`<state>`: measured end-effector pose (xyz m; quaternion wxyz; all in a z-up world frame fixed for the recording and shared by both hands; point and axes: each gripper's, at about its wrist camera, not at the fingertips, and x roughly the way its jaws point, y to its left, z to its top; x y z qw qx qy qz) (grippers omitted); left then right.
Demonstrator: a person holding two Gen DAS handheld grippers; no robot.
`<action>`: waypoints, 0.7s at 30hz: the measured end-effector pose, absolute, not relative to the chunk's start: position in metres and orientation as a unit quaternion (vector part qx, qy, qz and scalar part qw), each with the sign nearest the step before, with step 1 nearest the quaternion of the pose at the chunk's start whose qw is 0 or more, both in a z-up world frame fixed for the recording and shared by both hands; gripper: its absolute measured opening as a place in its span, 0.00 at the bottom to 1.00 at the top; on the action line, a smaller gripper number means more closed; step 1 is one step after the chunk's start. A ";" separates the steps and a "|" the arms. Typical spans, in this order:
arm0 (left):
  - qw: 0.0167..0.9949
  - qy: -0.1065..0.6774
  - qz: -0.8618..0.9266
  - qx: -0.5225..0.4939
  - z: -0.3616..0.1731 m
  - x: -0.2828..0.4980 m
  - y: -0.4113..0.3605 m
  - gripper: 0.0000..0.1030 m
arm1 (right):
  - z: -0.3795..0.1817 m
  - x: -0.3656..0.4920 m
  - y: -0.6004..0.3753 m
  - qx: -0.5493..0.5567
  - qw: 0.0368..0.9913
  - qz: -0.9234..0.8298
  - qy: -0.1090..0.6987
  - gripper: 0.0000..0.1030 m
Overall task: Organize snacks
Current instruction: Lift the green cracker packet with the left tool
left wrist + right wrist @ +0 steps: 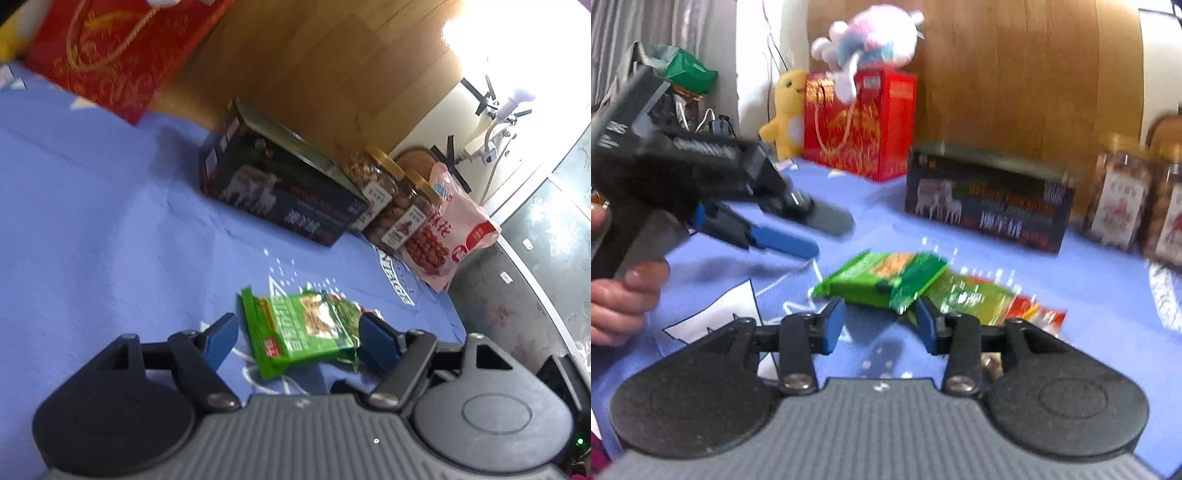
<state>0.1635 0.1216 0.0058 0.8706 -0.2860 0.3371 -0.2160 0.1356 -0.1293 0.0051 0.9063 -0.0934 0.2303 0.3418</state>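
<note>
A green snack packet lies on the blue cloth between the open blue fingers of my left gripper, just above the cloth. In the right wrist view the same green packet lies just ahead of my open right gripper, atop other packets, one yellow-green and one red. The left gripper shows there at the left, open, with a hand on its handle. A dark box, two nut jars and a pink bag line the back.
A red gift bag with plush toys stands at the back left against a wooden headboard. The blue cloth ends at the right, where a dark floor begins.
</note>
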 end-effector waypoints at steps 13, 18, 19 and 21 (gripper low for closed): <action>0.869 0.343 -0.223 -0.279 -0.006 0.166 0.101 0.71 | -0.003 0.158 -0.107 -0.130 0.902 0.335 0.240 0.45; 0.868 0.344 -0.227 -0.277 -0.001 0.168 0.097 0.71 | 0.002 0.154 -0.111 -0.119 0.911 0.324 0.227 0.44; 0.867 0.343 -0.229 -0.278 0.000 0.168 0.096 0.71 | 0.005 0.153 -0.112 -0.118 0.913 0.322 0.220 0.44; 0.865 0.343 -0.234 -0.281 0.003 0.170 0.094 0.71 | 0.010 0.151 -0.114 -0.114 0.918 0.319 0.205 0.43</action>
